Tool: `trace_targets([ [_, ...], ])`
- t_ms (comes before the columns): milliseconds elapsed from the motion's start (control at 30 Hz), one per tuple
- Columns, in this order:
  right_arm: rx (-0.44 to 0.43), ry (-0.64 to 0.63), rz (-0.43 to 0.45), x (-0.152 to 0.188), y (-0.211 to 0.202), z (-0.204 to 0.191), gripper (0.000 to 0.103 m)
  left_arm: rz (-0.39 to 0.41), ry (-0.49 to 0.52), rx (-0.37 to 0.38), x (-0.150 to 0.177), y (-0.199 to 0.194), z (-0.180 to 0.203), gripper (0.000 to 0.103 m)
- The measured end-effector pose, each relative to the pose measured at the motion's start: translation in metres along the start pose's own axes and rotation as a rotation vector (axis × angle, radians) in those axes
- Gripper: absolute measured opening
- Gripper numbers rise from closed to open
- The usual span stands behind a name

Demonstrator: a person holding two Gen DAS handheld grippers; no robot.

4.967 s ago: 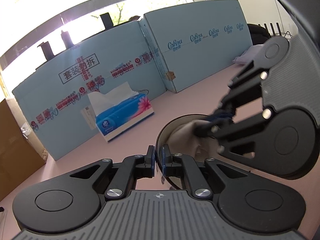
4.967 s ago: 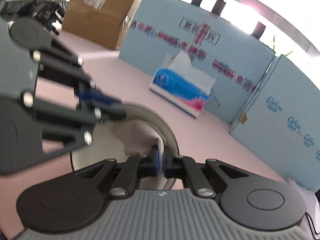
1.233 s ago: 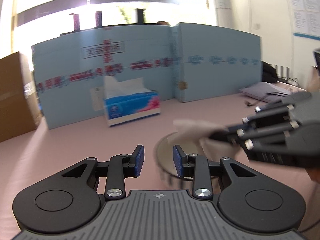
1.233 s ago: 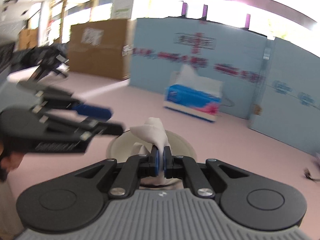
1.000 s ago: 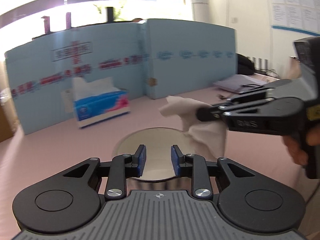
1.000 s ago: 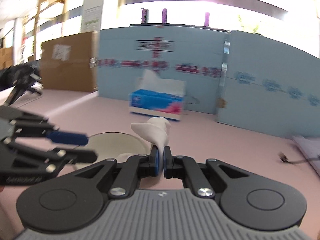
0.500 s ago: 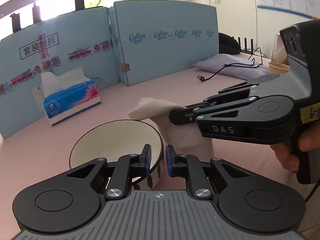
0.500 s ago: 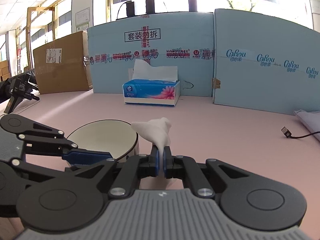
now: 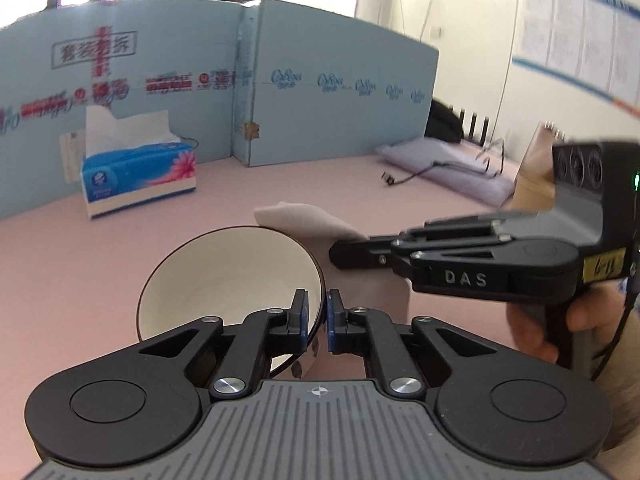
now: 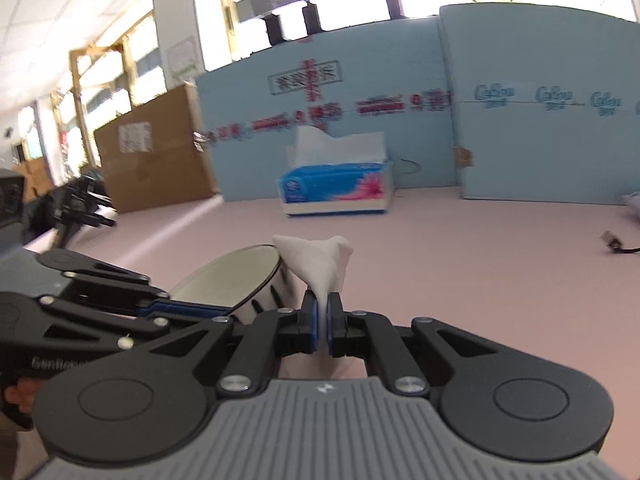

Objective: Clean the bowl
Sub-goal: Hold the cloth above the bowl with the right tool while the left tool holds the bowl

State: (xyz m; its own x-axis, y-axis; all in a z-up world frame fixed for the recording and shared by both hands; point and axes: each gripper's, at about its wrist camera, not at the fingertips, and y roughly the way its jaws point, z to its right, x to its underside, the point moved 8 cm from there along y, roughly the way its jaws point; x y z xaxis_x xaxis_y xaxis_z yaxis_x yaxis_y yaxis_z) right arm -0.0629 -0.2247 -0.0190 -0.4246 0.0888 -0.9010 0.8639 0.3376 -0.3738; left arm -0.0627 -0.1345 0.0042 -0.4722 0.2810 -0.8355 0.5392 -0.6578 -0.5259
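A cream bowl with a dark rim stands tilted on the pink table, its opening turned toward the left wrist camera. My left gripper is closing its jaws, and the blue pads clamp the bowl's near rim. My right gripper is shut on a crumpled white tissue that sticks up beside the bowl, just right of its outer wall. In the left wrist view the right gripper reaches in from the right, with the tissue behind the bowl's right rim. A hand grips each handle.
A blue tissue box stands further back on the table, before light blue boards. A cable end and a grey bag lie at the right. A cardboard box stands at the back left.
The right gripper lifted the tissue out of the bowl and now holds it beside it. The left jaws narrowed and closed on the bowl's rim, and the bowl tipped up.
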Motion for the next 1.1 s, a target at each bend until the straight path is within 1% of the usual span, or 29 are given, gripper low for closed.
trace_targets([
  [133, -0.121, 0.049, 0.031, -0.010, -0.003, -0.019, 0.004, 0.015, -0.046, 0.044, 0.000, -0.010, -0.009, 0.010],
  [167, -0.130, 0.053, 0.036, -0.012, -0.002, -0.021, 0.004, 0.016, -0.050, 0.050, 0.000, -0.012, -0.010, 0.010],
  [367, -0.117, 0.080, 0.034, -0.018, 0.011, -0.022, 0.005, 0.021, -0.056, 0.069, 0.003, -0.017, -0.013, 0.010],
  [567, -0.139, 0.120, 0.019, -0.022, 0.019, -0.017, 0.006, 0.014, -0.042, 0.079, 0.008, -0.018, -0.012, 0.010],
  [667, -0.192, 0.199, 0.005, -0.025, 0.022, -0.008, 0.006, 0.008, -0.025, 0.082, 0.011, -0.017, -0.010, 0.010],
  [833, -0.320, 0.419, -0.018, -0.029, 0.031, 0.011, 0.006, 0.002, -0.017, 0.080, 0.014, -0.016, -0.008, 0.011],
  [967, -0.356, 0.522, -0.034, -0.028, 0.040, 0.018, 0.007, 0.001, -0.009, 0.068, 0.016, -0.016, -0.006, 0.011],
  [1100, -0.382, 0.597, -0.046, -0.024, 0.039, 0.024, 0.008, 0.000, 0.001, 0.058, 0.017, -0.017, -0.005, 0.012],
])
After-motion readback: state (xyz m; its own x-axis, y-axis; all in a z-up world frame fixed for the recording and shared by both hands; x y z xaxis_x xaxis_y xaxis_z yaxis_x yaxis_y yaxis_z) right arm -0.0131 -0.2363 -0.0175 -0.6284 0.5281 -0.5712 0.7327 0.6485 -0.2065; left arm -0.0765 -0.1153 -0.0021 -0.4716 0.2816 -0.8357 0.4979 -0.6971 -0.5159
